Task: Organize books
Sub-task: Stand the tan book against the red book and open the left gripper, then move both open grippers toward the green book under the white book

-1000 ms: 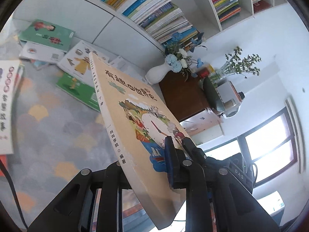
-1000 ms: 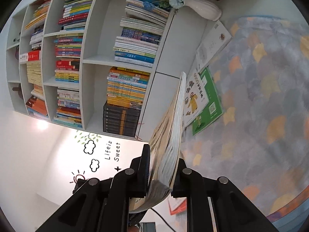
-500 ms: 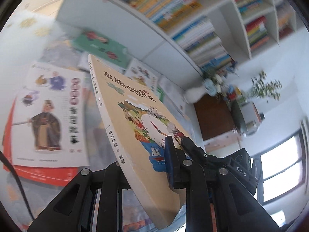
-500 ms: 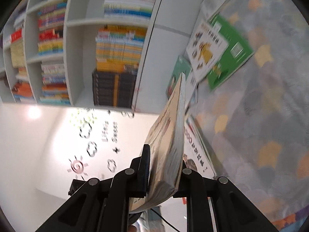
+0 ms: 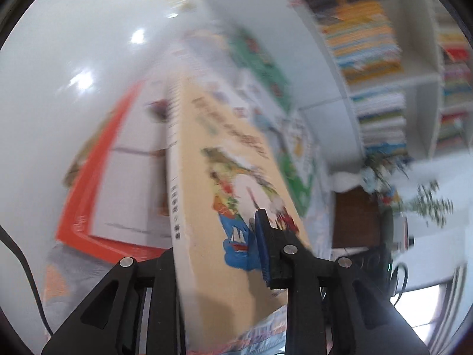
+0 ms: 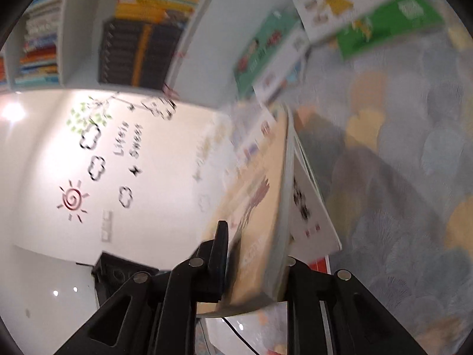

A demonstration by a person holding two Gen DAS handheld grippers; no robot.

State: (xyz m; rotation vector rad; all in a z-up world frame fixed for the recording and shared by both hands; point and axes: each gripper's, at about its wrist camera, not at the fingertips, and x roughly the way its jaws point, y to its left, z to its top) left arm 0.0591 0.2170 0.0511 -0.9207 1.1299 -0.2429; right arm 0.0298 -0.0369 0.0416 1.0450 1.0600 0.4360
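Observation:
Both grippers hold one tan picture book [image 5: 224,177], tilted on edge with its spine to the left in the left wrist view. My left gripper [image 5: 218,236] has its blue pad on the front cover and its jaws are opening, with the book still between them. In the right wrist view the same tan book [image 6: 260,207] shows its page edge, and my right gripper [image 6: 257,245] is shut on its lower end. Just under it lies a white book with a red border [image 5: 127,177], [image 6: 310,216]. Both views are blurred.
Green and white books [image 6: 384,20] lie on the patterned rug [image 6: 414,177] by the white bookshelf [image 6: 133,44], which is full of stacked books. A brown cabinet [image 5: 354,216] with a white vase stands at the right. Glossy white floor [image 5: 59,88] lies left.
Both grippers have carried the tan book down and sideways, away from the shelf and the green books. It now hangs low over the white and red book.

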